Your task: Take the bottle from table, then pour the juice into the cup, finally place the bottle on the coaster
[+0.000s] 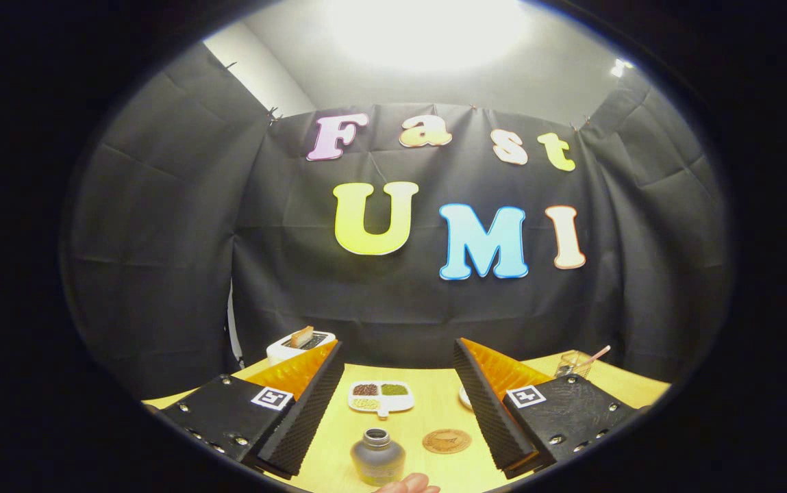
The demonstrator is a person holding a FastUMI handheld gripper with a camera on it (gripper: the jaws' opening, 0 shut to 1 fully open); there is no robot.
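Task not yet begun: bottle untouched, fingers wide apart.

The gripper (393,404) holds nothing; the bottle (377,462) stands on the table (434,404) near its front edge, between the fingers, coaster (446,440) just beside it (bare). All three steps remain. The cup (575,363) at the back-right corner is half hidden behind the right finger, contents unclear; a fingertip (410,485) is cut off at the front edge.

bright overhead glare washes out ceiling (427,34); table (434,411) warmly lit; strong fisheye bending at edges.
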